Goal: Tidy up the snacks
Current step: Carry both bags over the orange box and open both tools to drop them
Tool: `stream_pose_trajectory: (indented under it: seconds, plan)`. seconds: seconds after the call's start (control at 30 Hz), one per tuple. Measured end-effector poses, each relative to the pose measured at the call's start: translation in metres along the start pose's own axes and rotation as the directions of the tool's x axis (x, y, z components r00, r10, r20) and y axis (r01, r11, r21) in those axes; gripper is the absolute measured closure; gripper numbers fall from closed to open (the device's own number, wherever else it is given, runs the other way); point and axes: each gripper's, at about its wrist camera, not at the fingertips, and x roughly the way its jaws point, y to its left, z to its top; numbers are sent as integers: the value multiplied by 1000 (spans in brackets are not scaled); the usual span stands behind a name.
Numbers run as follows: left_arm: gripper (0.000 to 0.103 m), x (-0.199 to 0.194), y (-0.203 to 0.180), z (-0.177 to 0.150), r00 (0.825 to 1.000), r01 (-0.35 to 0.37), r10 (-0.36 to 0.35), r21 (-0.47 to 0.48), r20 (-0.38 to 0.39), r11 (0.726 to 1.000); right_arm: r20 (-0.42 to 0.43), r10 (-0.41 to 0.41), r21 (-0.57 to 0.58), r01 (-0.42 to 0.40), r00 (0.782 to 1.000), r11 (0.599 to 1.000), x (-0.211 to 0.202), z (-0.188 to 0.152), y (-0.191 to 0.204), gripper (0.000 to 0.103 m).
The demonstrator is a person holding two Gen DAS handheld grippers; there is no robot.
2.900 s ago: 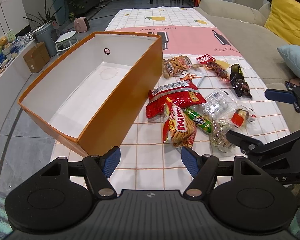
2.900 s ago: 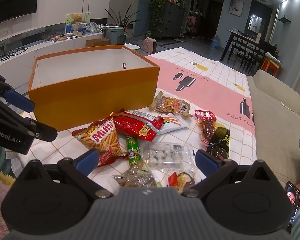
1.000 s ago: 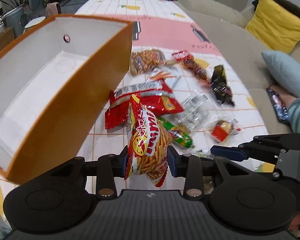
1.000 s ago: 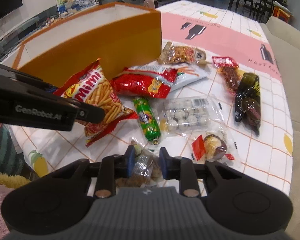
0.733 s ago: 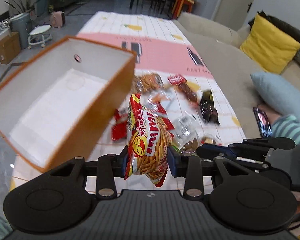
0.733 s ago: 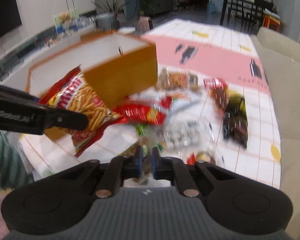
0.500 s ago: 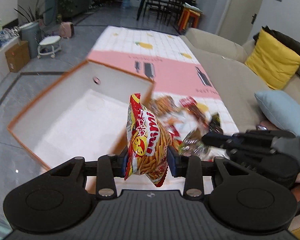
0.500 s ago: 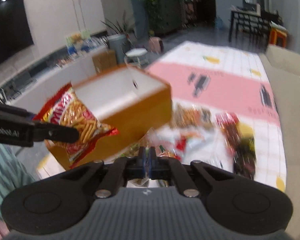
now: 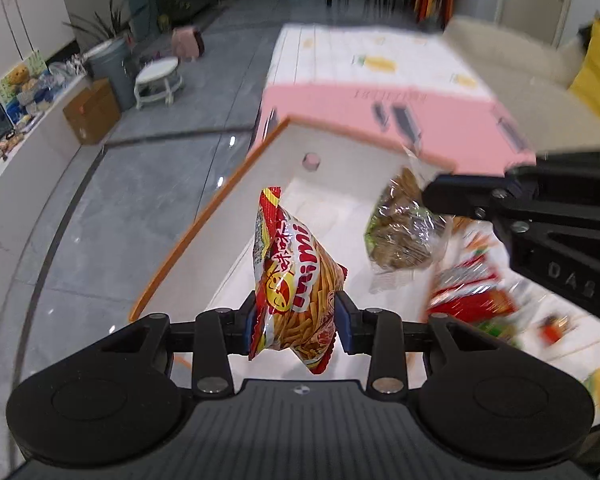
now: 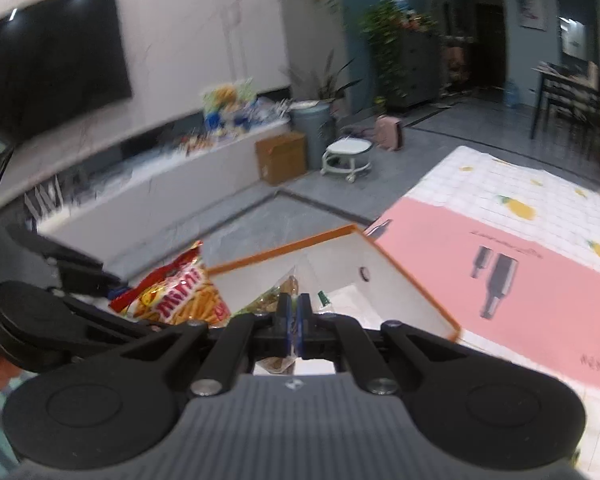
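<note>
Snacks: two in my jaws, both in the air over the orange box (image 9: 203,220). My left gripper (image 9: 295,320) is clamped on the red Mimi bag (image 9: 291,284), held upright. My right gripper (image 10: 293,320) is pinched nearly closed on the clear bag (image 9: 404,224) of brown pieces, which hangs by its top edge. Box interior is white, with a round hole in the end wall. More packets (image 9: 472,296) lie on the tablecloth (image 10: 520,240) just right of the box, too blurred to identify.
</note>
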Motion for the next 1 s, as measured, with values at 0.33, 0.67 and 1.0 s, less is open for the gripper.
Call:
stream_pose_trajectory:
  seconds: [0.33, 0.67, 1.0]
  plan:
    - [61, 80, 27, -8, 964, 24, -35, -44, -262, 999, -244, -17, -222, -39, 970, 974, 89, -17, 19, 103]
    - [59, 103, 27, -13, 938, 29, -30, -6, -345, 1000, -396, -19, -234, -81, 918, 969, 133, -34, 7, 103]
    - [49, 102, 17, -7, 931, 3, 7, 26, -366, 1000, -397, -25, -210, -64, 918, 976, 126, -36, 2, 93]
